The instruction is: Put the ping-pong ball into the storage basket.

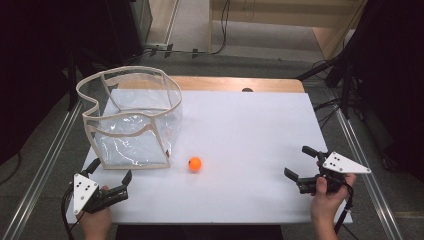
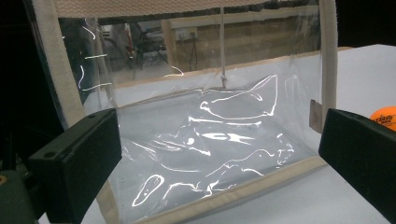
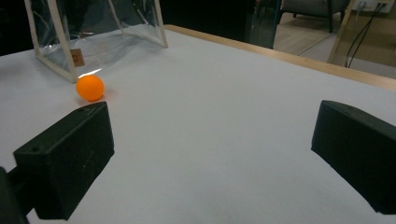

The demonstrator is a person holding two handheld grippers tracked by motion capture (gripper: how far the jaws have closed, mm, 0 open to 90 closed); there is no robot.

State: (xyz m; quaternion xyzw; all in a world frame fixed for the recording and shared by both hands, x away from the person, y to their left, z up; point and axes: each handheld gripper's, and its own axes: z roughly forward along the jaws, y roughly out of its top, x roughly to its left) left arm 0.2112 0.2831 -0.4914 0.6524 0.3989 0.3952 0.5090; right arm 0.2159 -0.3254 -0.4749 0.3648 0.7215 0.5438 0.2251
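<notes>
A clear plastic bag with beige trim [image 1: 131, 117] stands open-topped on the left of the white table [image 1: 240, 130]. An orange ball [image 1: 195, 163] lies on the table just right of the bag's near corner. My left gripper [image 1: 111, 172] is open at the table's front left corner, facing the bag's near wall [image 2: 210, 140], with the ball [image 2: 385, 116] at that view's right edge. My right gripper [image 1: 300, 162] is open at the front right, empty; the ball [image 3: 90, 87] and bag [image 3: 93, 32] sit far off in its view.
A wooden strip [image 1: 235, 83] runs along the table's far edge. Metal rails [image 1: 45, 160] flank the table on both sides. Bare white surface [image 3: 224, 116] lies between my right gripper and the ball.
</notes>
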